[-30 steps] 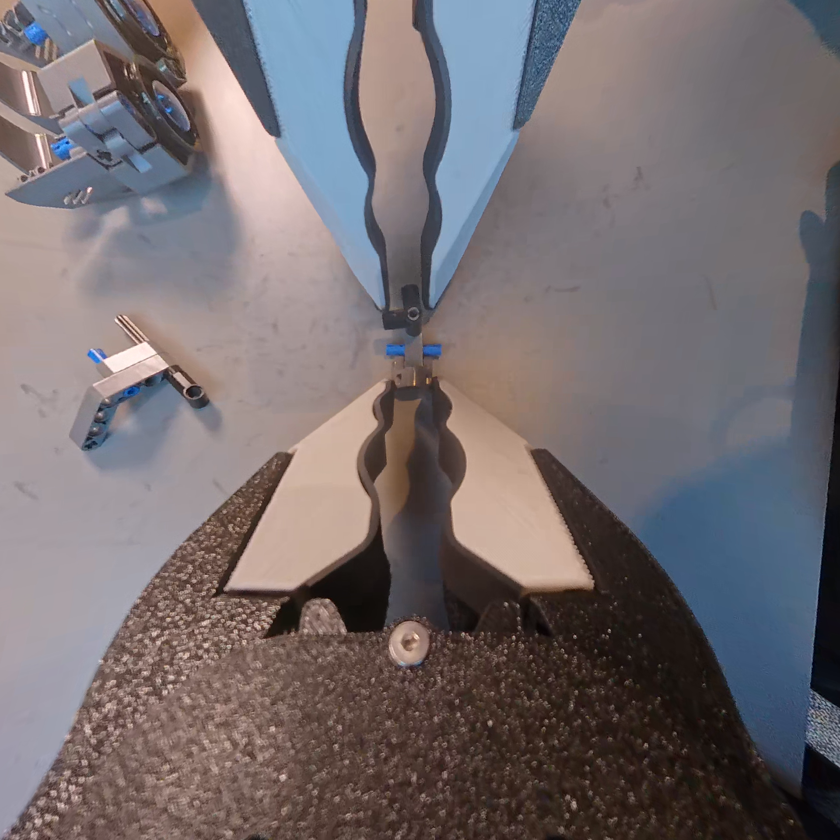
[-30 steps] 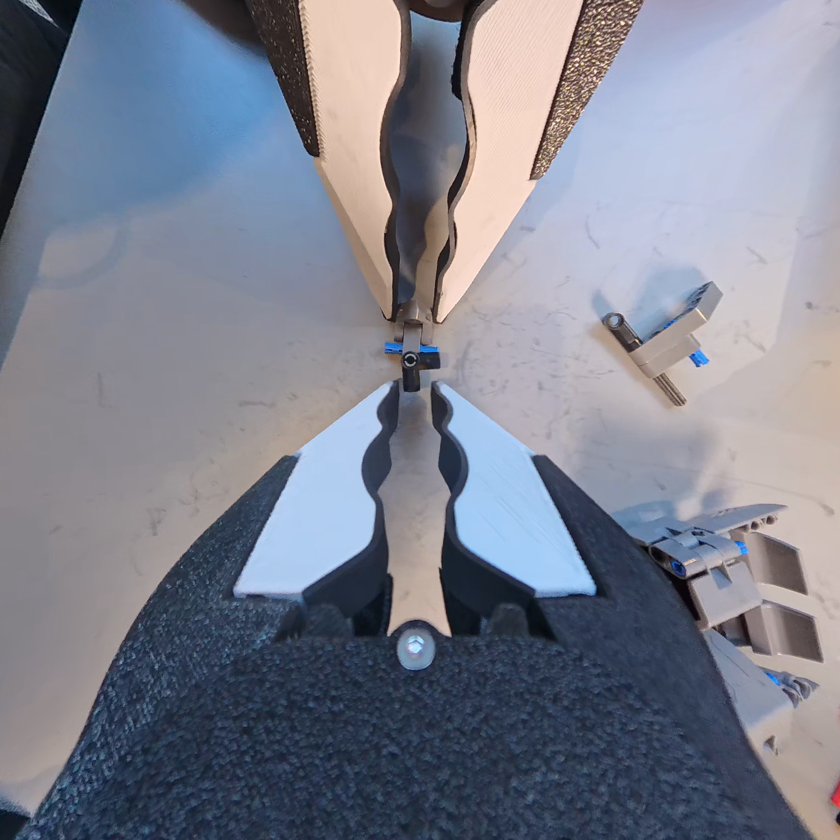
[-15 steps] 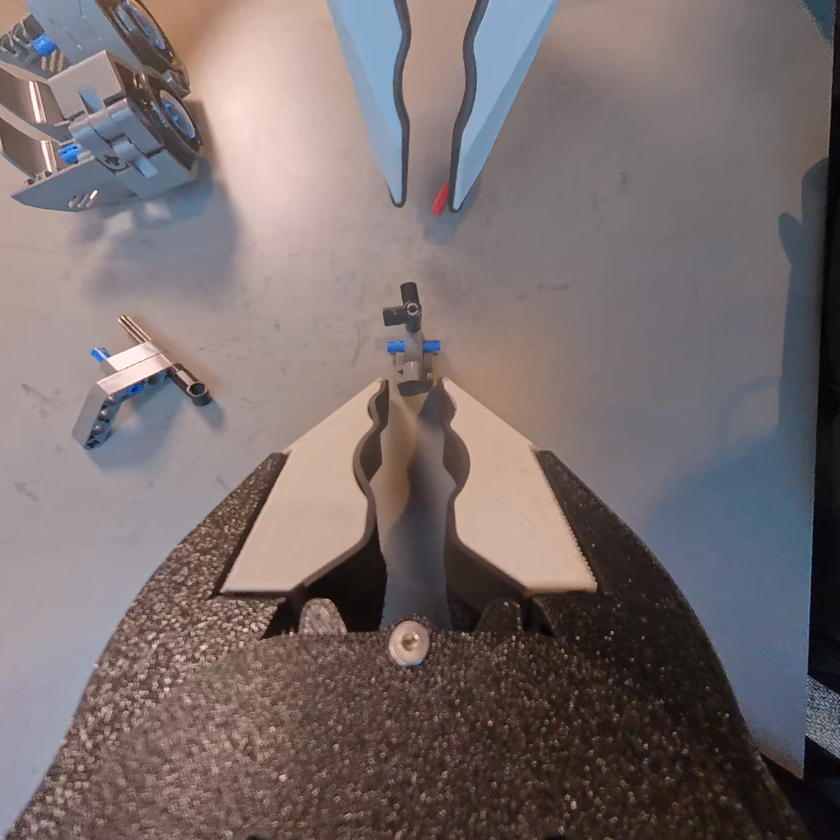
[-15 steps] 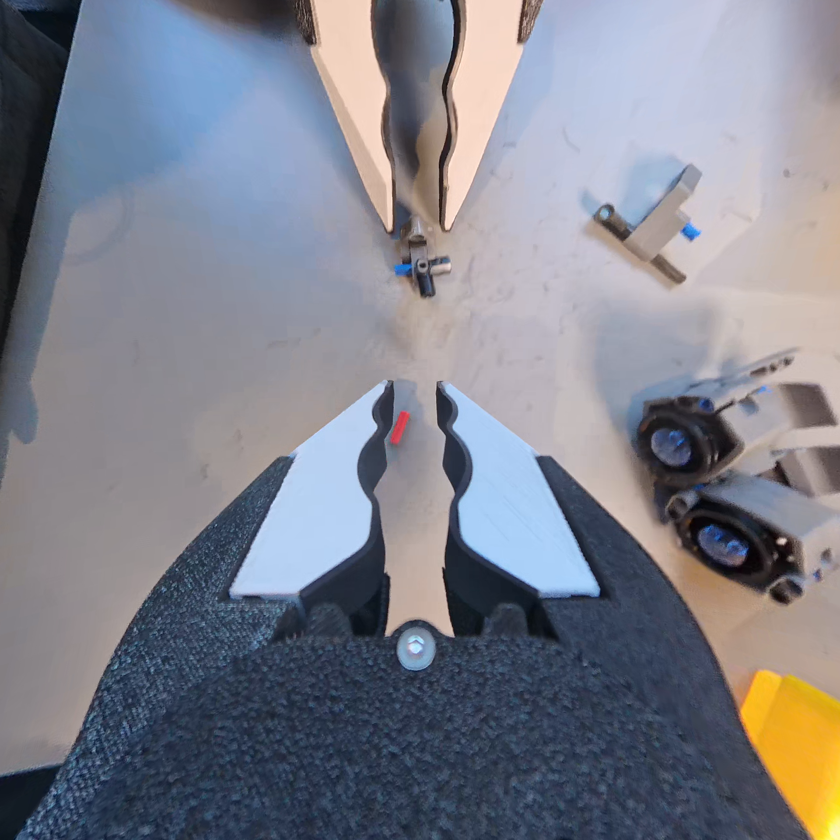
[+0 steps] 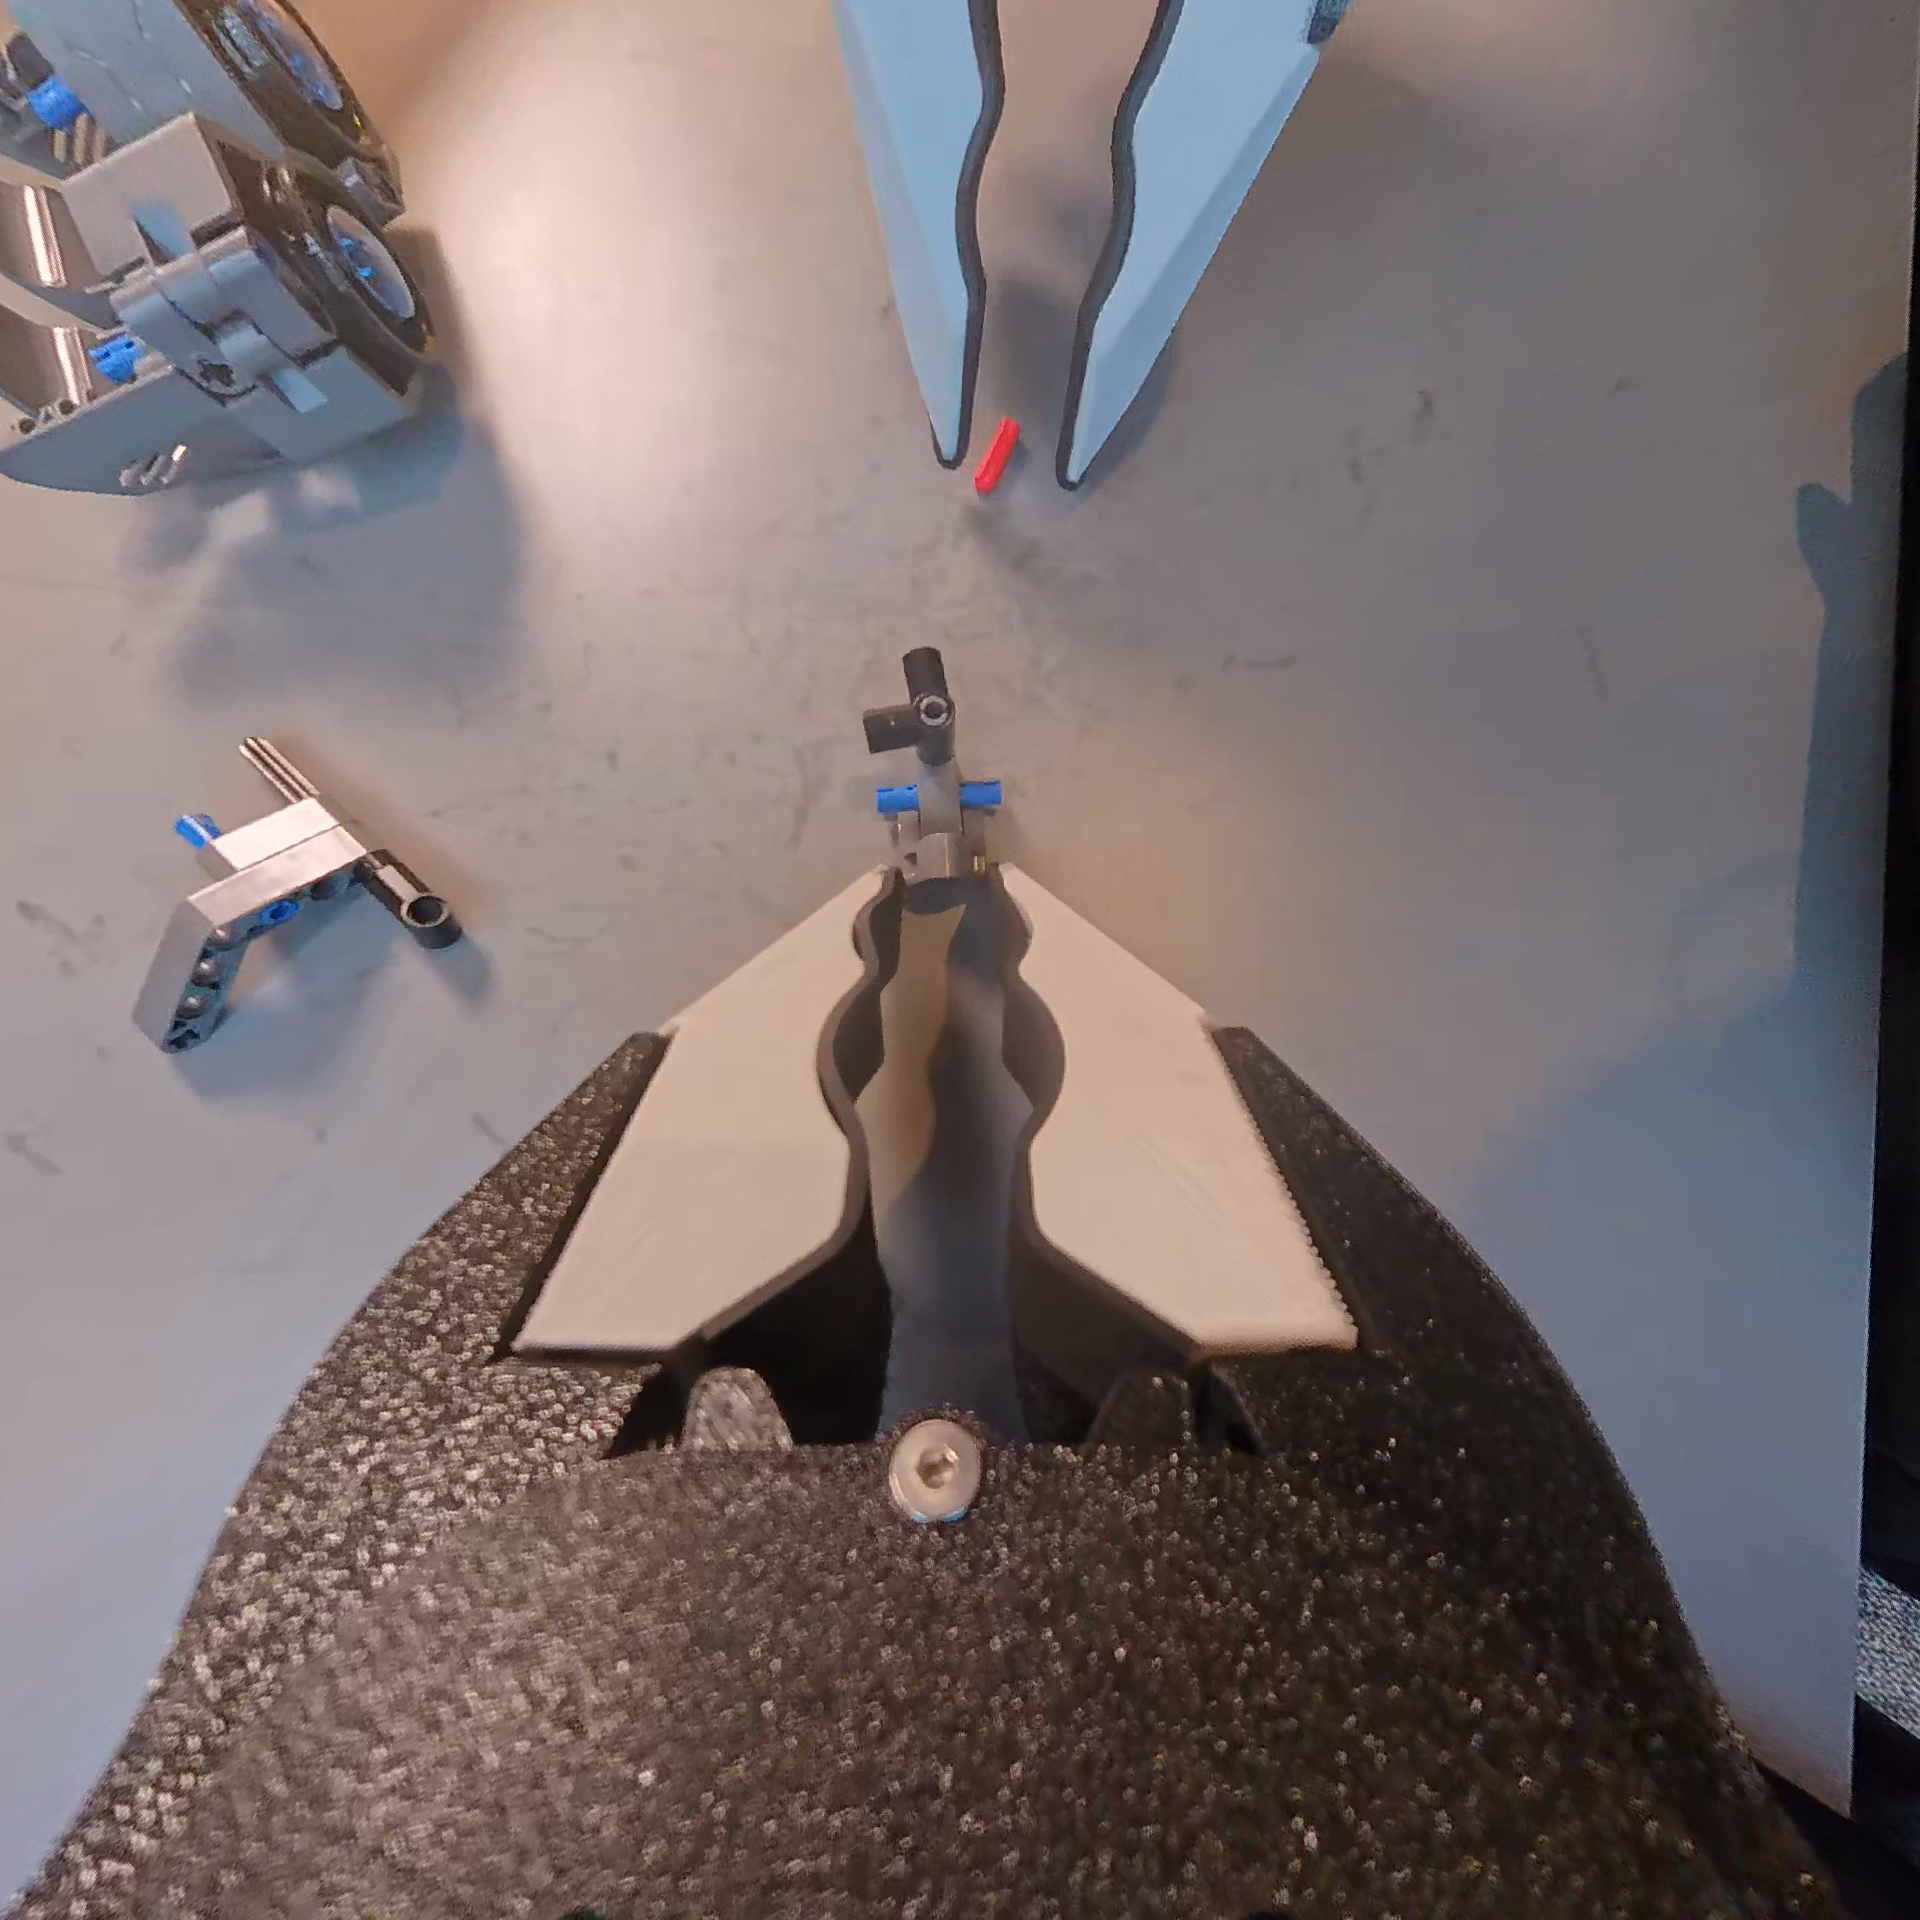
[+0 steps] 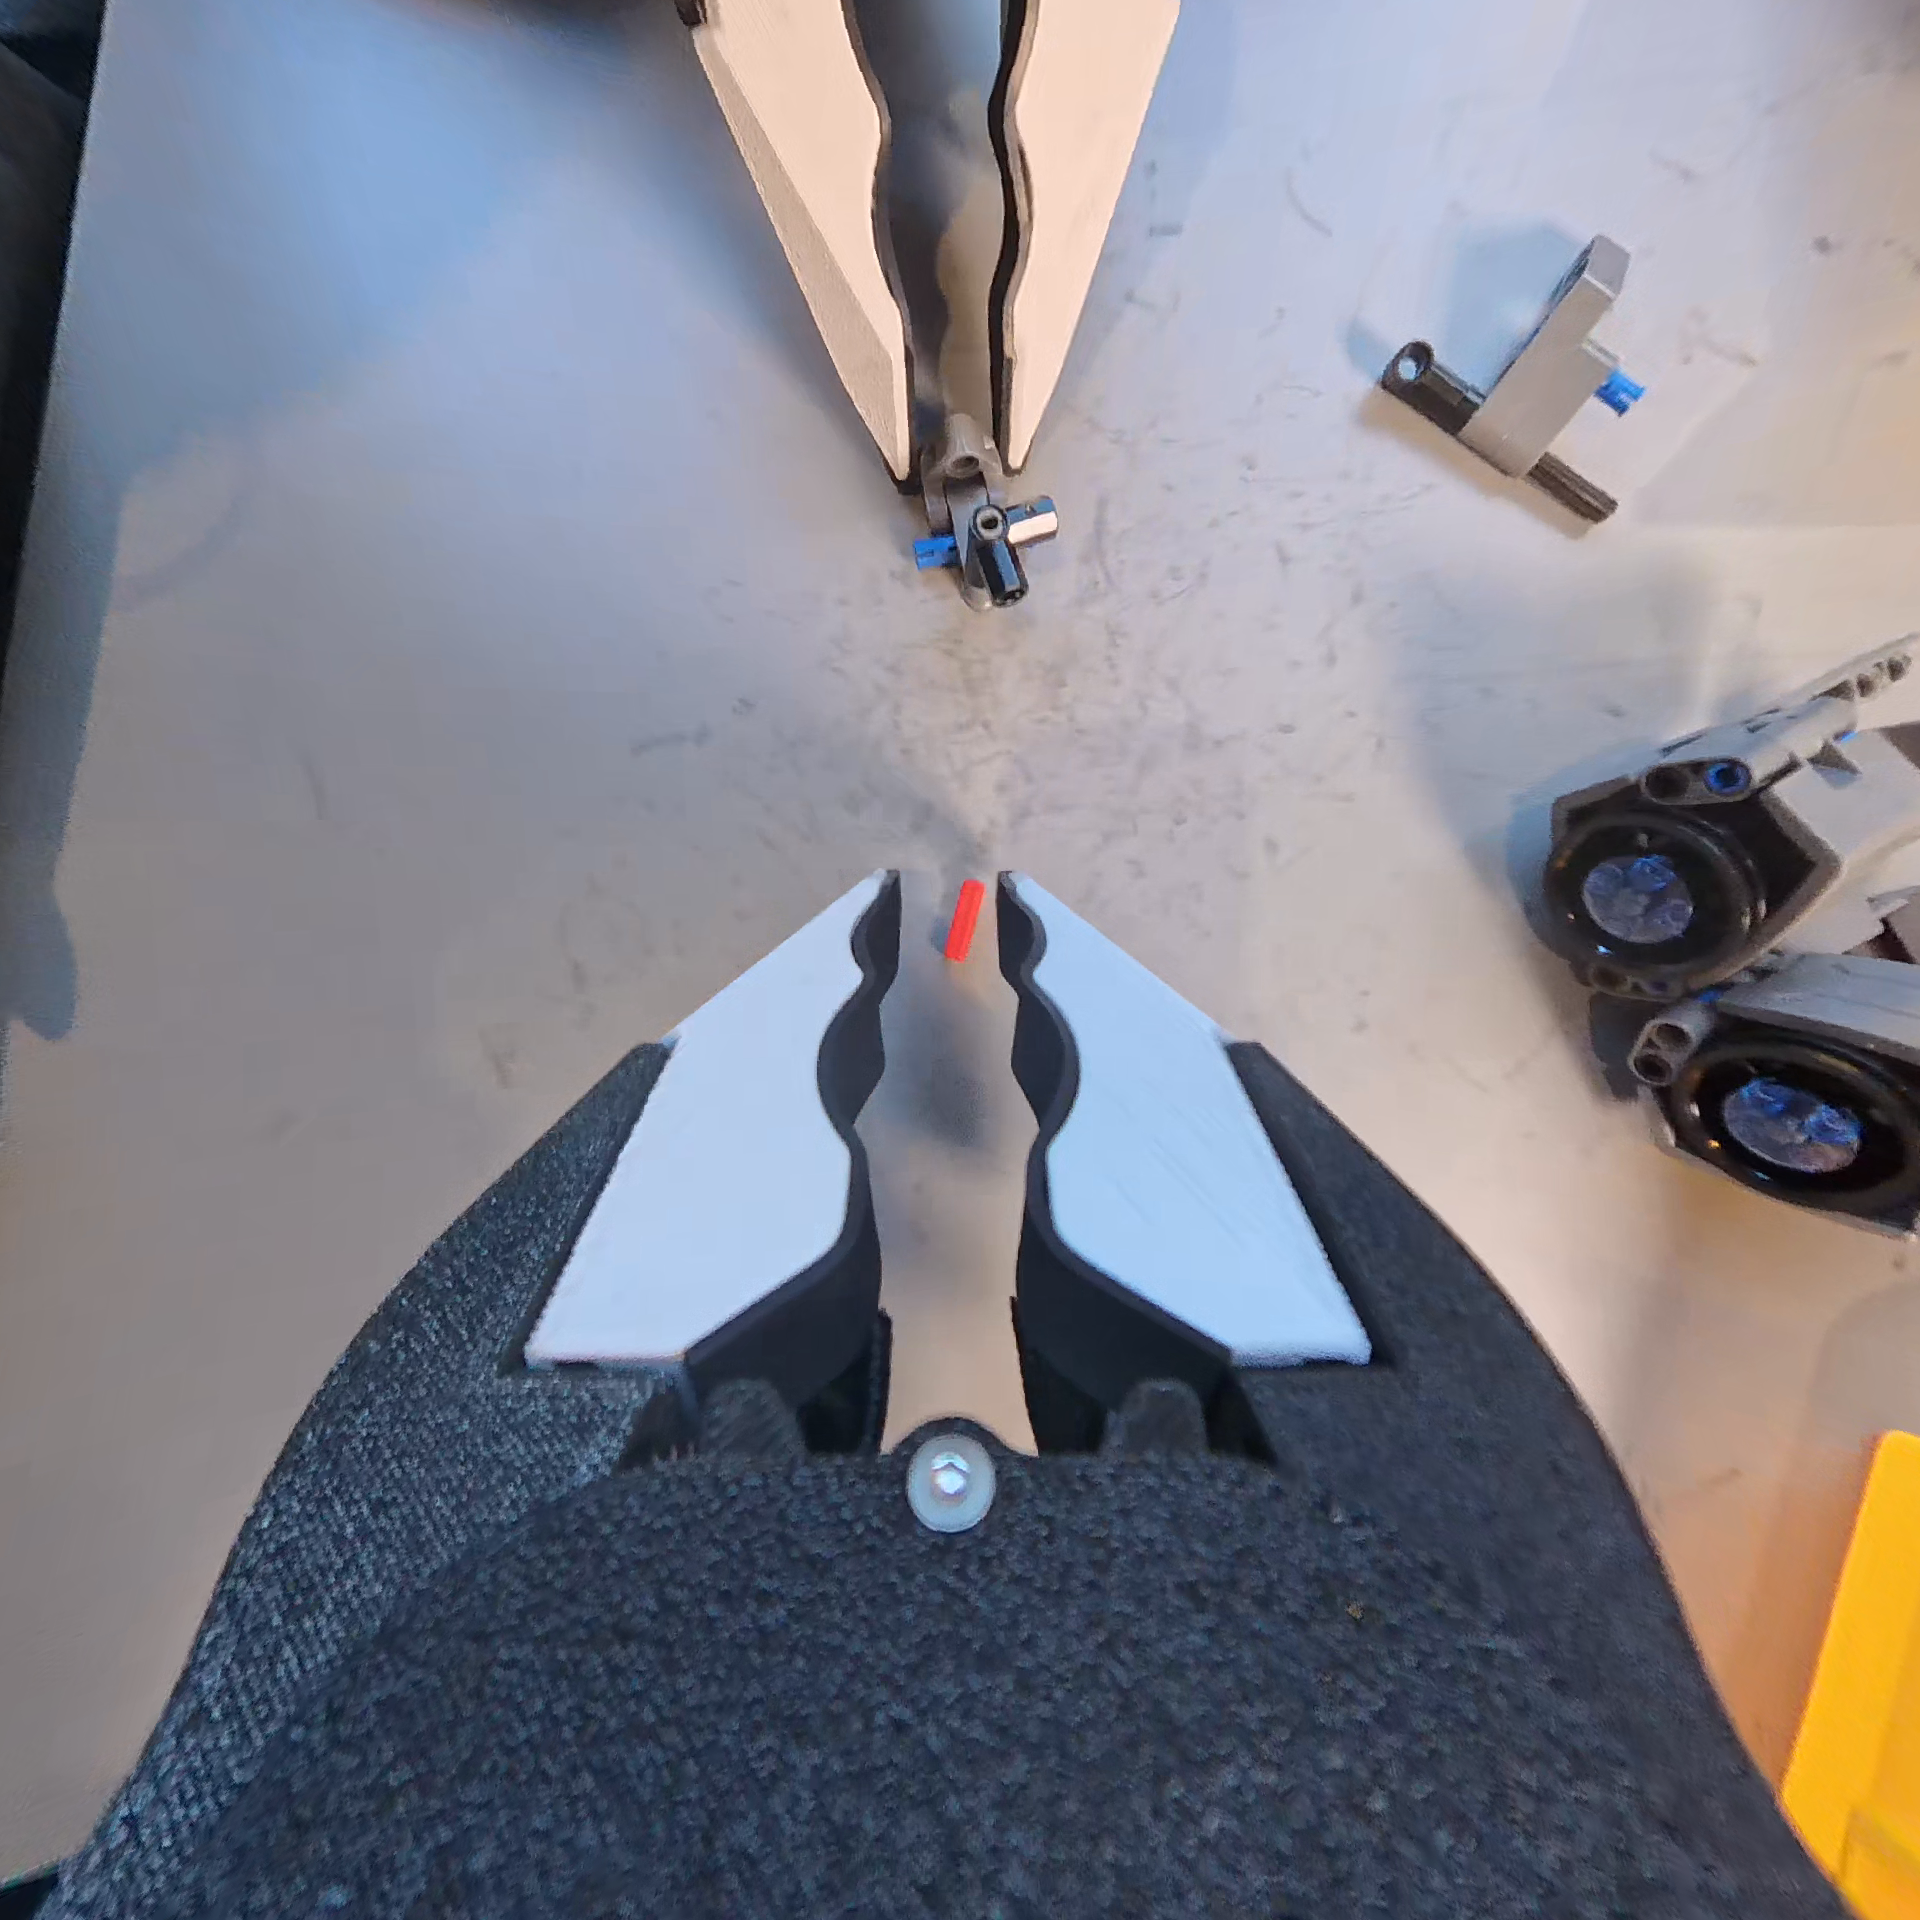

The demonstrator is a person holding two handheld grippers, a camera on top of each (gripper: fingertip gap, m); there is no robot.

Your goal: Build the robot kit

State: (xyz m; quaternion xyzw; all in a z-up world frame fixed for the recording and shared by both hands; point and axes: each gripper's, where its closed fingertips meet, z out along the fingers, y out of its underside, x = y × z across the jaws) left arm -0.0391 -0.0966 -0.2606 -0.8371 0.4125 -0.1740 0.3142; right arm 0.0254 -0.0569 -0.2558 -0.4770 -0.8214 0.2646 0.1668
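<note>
Left wrist view: the left gripper (image 5: 940,871), at lower centre of the frame, has its fingers (image 5: 790,1091) clenched on the grey base of a small connector assembly (image 5: 928,774), which carries a blue cross pin and a black joint on top and points up the frame over the grey worktop (image 5: 1455,727). At the top centre the right gripper (image 5: 1006,473) points down the frame, its tips apart with a small red pin (image 5: 996,454) lying on the worktop between them. At middle left lies a grey angled beam piece (image 5: 275,883) with a black axle; in the upper left corner sits a large grey brick model (image 5: 197,260).

Right wrist view: the right gripper (image 6: 948,883) is released, its fingers (image 6: 1143,1143) on either side of the red pin (image 6: 965,918), not touching it. At top centre the left gripper (image 6: 956,473) grips the connector assembly (image 6: 987,535). The beam piece (image 6: 1527,384) lies at upper right, the brick model (image 6: 1745,966) at the right edge, and a yellow object (image 6: 1860,1683) in the lower right corner.
</note>
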